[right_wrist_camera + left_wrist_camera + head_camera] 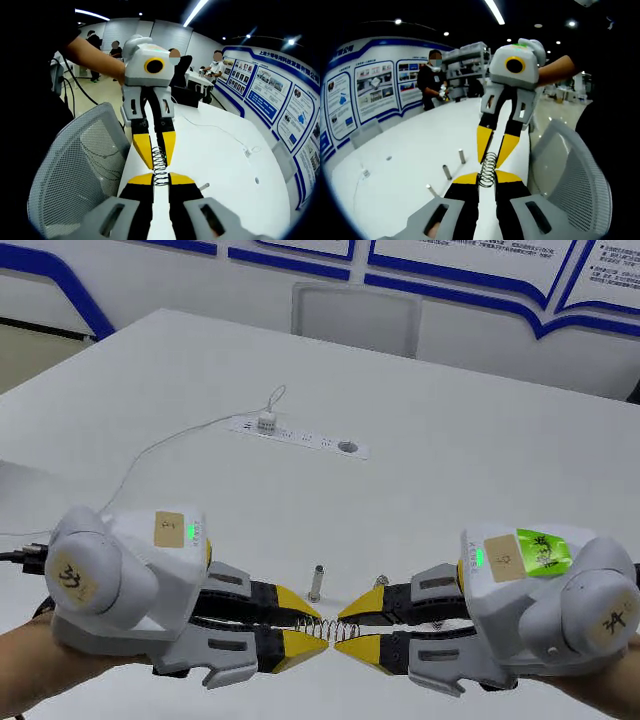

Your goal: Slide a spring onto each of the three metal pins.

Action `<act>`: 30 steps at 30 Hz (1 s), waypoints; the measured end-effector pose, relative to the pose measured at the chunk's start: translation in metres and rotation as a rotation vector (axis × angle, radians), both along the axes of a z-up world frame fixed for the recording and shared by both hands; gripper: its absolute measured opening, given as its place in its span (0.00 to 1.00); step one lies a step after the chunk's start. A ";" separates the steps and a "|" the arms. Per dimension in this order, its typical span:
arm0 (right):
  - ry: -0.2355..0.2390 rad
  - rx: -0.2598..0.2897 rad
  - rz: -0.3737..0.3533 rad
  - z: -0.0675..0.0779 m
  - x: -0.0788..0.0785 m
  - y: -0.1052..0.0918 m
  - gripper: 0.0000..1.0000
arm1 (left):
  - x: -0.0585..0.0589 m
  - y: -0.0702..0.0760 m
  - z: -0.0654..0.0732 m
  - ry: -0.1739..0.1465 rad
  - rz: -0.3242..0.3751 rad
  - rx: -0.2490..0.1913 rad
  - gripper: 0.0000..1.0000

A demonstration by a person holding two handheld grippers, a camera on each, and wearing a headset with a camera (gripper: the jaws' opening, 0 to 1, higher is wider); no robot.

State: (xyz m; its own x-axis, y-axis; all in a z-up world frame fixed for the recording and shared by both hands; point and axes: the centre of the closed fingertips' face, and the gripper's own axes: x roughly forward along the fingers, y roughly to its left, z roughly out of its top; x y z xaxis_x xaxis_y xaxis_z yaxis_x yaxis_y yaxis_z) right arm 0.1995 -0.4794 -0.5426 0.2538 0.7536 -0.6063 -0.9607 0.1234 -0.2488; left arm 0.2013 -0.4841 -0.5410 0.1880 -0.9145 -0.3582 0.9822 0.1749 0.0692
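The spring, a thin coil of bare wire, sits level in the air between the two grippers, one end nipped in each. The left gripper has its yellow-tipped jaws closed on the coil's left end, and the right gripper is closed on the other end, tips nearly nose to nose. All this is low over the table's near edge. Three pins, short dull metal pegs, stand upright in a row on the table just beyond the tips, clear of the spring. Past them the white top is smooth and wide open as far as a flat power strip with its thin cable. A grey mesh chair crowds the near edge
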 end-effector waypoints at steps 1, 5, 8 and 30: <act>-0.010 -0.009 0.008 0.000 0.000 -0.001 0.11 | 0.000 0.000 0.000 -0.009 -0.001 0.000 0.10; -0.015 -0.017 0.021 0.000 0.000 -0.002 0.12 | 0.000 -0.001 -0.001 -0.021 -0.012 -0.012 0.10; 0.001 0.000 0.018 0.000 0.001 -0.001 0.13 | 0.000 0.000 0.000 -0.023 -0.012 -0.021 0.09; 0.161 0.136 0.022 0.009 0.010 -0.001 0.11 | 0.015 -0.006 -0.010 -0.058 -0.020 0.041 0.10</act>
